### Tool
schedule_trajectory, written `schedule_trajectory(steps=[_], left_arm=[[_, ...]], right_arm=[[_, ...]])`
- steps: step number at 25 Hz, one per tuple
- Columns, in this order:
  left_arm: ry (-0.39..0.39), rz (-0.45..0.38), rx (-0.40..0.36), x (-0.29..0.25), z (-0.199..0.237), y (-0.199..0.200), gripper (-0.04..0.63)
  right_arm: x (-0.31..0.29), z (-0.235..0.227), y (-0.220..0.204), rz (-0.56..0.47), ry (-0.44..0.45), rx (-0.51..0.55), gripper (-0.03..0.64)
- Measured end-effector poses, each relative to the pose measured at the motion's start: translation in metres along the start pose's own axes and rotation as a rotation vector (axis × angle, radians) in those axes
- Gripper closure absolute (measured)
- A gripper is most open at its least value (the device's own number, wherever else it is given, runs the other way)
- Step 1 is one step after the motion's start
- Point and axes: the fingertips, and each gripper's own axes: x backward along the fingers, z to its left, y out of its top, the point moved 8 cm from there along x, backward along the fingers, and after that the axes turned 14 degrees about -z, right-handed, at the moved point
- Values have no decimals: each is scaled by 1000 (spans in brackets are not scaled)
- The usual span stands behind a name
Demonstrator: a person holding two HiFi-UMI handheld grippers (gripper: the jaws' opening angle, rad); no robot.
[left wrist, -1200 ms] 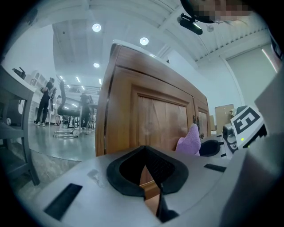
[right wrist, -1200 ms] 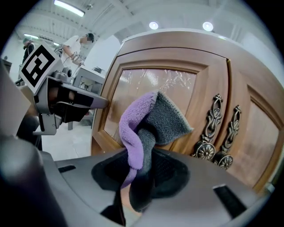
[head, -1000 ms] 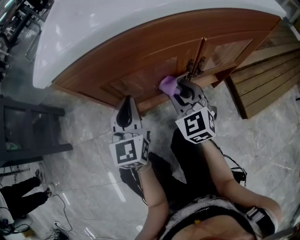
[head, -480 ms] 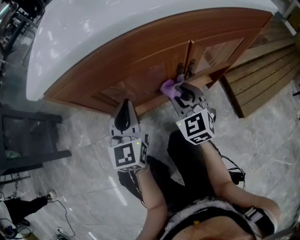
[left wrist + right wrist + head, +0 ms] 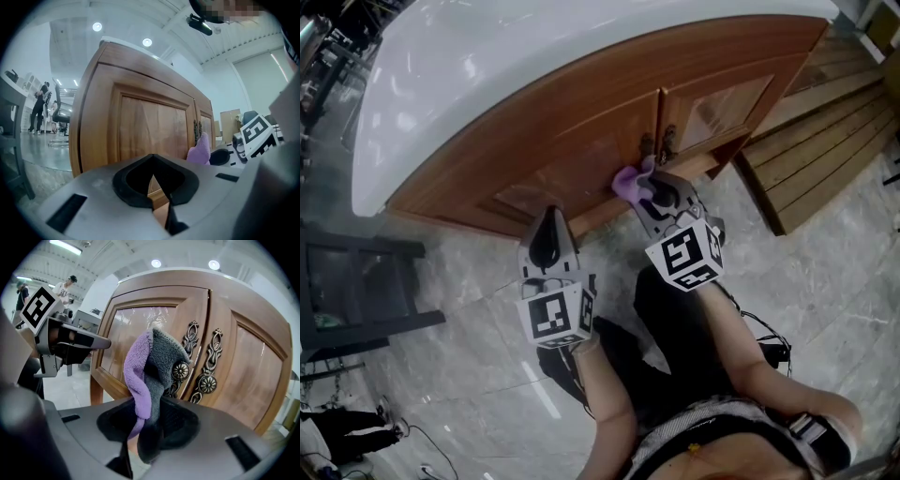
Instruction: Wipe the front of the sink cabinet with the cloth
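Observation:
The wooden sink cabinet fills the top of the head view under a white sink top. My right gripper is shut on a purple and grey cloth, which is pressed to the door front just below the two ornate brass handles. In the right gripper view the cloth stands up out of my right gripper, partly covering the left handle. My left gripper hangs shut and empty to the left, short of the cabinet; its view shows my left gripper facing the left door.
A dark frame stands on the grey marble floor at the left. Wooden boards lie to the right of the cabinet. The person's legs are under the grippers. People stand far off in the left gripper view.
The right gripper has slid the cloth along the door, closer to the brass handles. The left gripper has kept its place beside it. The head view has shifted a little.

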Motion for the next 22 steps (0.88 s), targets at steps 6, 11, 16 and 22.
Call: schedule_trajectory(steps=[6, 11, 16, 22], left_arm=[[-24, 3, -2, -3, -7, -1, 589], [-44, -4, -2, -6, -14, -3, 589], [-90, -2, -37, -9, -25, -3, 589], [-89, 0, -37, -4, -22, -5, 589]], right_arm=[[1, -1, 0, 2, 2, 5, 449], [12, 2, 12, -62, 118, -110, 449], [40, -23, 63, -263, 139, -180, 449], [68, -63, 111, -324, 21, -103, 449]])
